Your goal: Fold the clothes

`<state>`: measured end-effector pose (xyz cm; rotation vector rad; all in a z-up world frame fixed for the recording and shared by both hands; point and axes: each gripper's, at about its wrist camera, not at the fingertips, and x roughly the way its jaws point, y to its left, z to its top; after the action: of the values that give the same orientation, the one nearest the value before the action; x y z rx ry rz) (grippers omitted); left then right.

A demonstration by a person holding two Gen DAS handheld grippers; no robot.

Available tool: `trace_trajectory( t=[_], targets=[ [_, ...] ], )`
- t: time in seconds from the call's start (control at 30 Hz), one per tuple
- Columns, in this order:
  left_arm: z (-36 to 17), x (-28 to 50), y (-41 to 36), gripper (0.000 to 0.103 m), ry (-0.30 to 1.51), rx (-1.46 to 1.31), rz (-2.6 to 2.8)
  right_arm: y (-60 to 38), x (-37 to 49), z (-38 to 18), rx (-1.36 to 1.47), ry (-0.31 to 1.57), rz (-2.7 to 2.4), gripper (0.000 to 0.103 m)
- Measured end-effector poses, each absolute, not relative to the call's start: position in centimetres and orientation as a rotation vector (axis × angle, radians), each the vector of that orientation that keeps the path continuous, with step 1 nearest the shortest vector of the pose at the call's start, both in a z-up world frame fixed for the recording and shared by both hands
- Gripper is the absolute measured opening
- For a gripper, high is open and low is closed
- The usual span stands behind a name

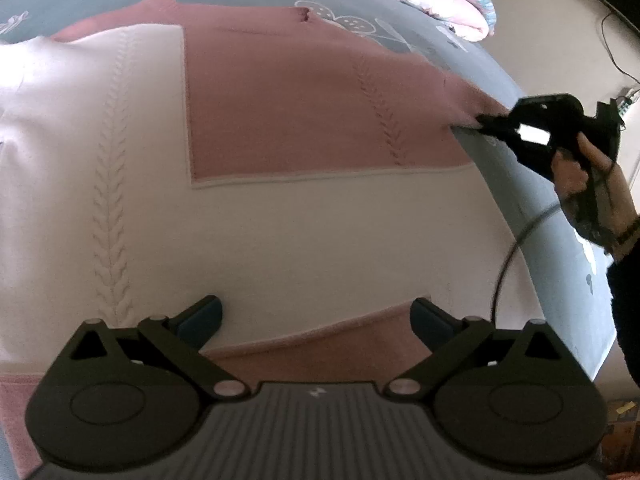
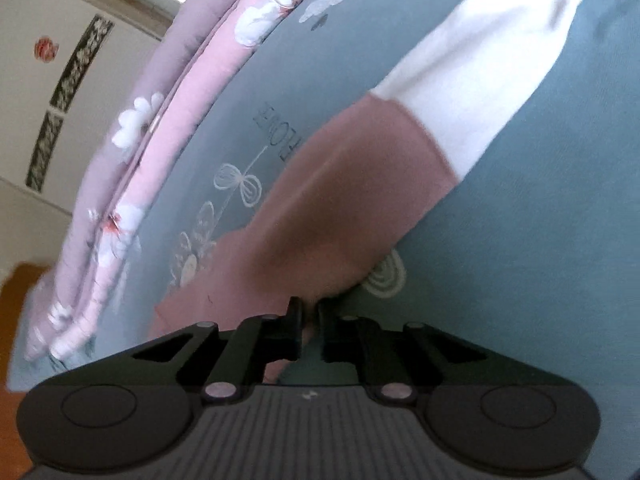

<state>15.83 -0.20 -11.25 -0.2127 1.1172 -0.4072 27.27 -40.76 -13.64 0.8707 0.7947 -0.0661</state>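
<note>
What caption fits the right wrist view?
Right gripper shut on pink-and-white knit sweater sleeve over grey-blue printed bedsheet.

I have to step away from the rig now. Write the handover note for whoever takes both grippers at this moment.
Left gripper: open, holding nothing, hovering over the near part of the sweater.
Right gripper: shut on the pink fabric at the sweater's right edge, where the sleeve starts.
Things: the pink and white sweater lies spread flat on the blue-grey bedsheet. Its sleeve stretches out across the sheet, white cuff end farthest away. A rolled pink floral quilt lies along the far side of the bed.
Done: sweater laid out; right edge gripped.
Left: every fold. Probably bring the gripped sleeve side in over the body first.
</note>
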Motion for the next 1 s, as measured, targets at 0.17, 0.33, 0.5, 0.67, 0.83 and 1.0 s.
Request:
trace_trajectory(
  t=[0.17, 0.33, 0.5, 0.67, 0.83, 1.0],
  targets=[
    [-11.2, 16.0, -0.1, 0.1, 1.127, -0.227, -0.408, -40.6, 27.8, -13.1, 0.75, 0.866, -0.058, 0.019],
    [-9.5, 16.5, 0.2, 0.098, 1.129, -0.252, -0.397, -39.6, 28.4, -7.5, 0.513, 0.787, 0.01, 0.021],
    [-10.7, 17.4, 0.3, 0.098, 1.173, -0.251, -0.388, -35.7, 35.1, -3.4, 0.238, 0.803, 0.151, 0.041],
    [-11.6, 17.4, 0.9, 0.101, 1.163, -0.27, -0.427, -31.2, 42.1, -4.0, 0.015, 0.926, 0.247, 0.047],
    [-11.8, 17.9, 1.9, 0.101, 1.165, -0.337, -0.449, -29.2, 46.7, -7.8, -0.083, 1.109, 0.278, 0.047],
    [-11.9, 18.0, 2.5, 0.102, 1.156, -0.358, -0.468, -28.9, 46.5, -10.2, -0.146, 1.208, 0.334, 0.028]
  ],
)
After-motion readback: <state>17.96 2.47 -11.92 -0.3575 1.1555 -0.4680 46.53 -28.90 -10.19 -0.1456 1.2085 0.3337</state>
